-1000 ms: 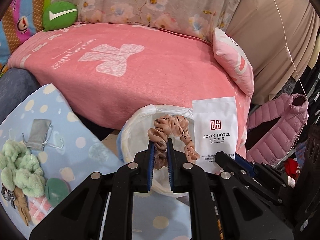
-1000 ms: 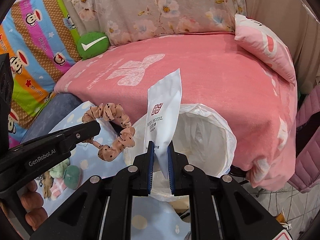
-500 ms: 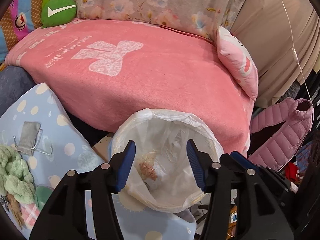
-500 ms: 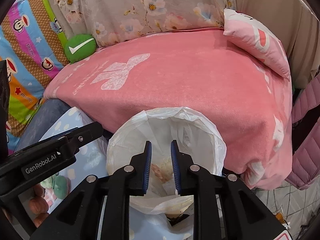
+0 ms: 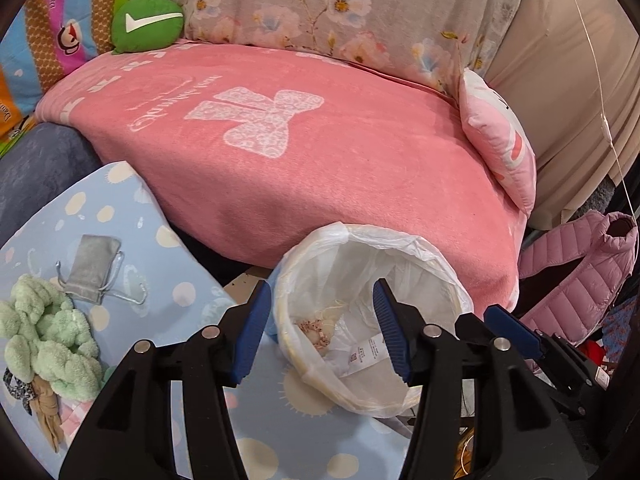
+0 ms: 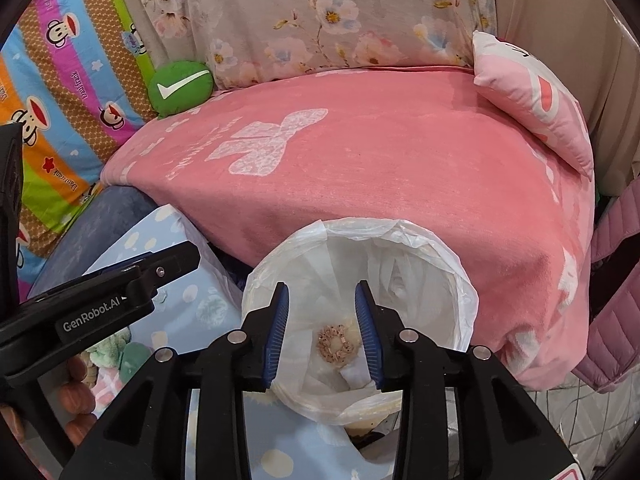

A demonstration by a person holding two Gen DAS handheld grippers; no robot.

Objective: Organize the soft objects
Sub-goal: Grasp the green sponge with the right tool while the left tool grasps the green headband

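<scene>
Two soft things lie at the bottom of the lined bin [image 6: 460, 280]: the spotted scrunchie [image 6: 336, 344], curled in a ring, and the white packet [image 5: 366, 356] just beside it, its printed end up. Both sit deep inside the white liner, well below the rim.

Right claw [image 6: 322, 338] hangs straight over the bin mouth, its blue pads apart and the jaws opening, with nothing pinched between them; the scrunchie shows through the gap far beneath. Left claw [image 5: 320, 328] hovers over the bin's near-left edge, jaws standing wide, one pad outside the rim and one over the liner, gripping nothing.

Out to the left, on the blue dotted desk [image 5: 168, 240], more soft items wait: a fluffy green scrunchie [image 5: 48, 332], a grey pouch [image 5: 94, 266] with its drawstring loose, and a tan knotted hair tie [image 5: 46, 404] beside a dark patterned one at the desk's edge.

Behind the bin spreads a pink blanket [image 5: 320, 152] on the bed, a pink pillow [image 5: 500, 140] at its right end, a green cushion [image 5: 146, 22] at its far left corner, and a floral sheet hanging behind. A pink puffer jacket [image 5: 576, 276] lies off to the right.
</scene>
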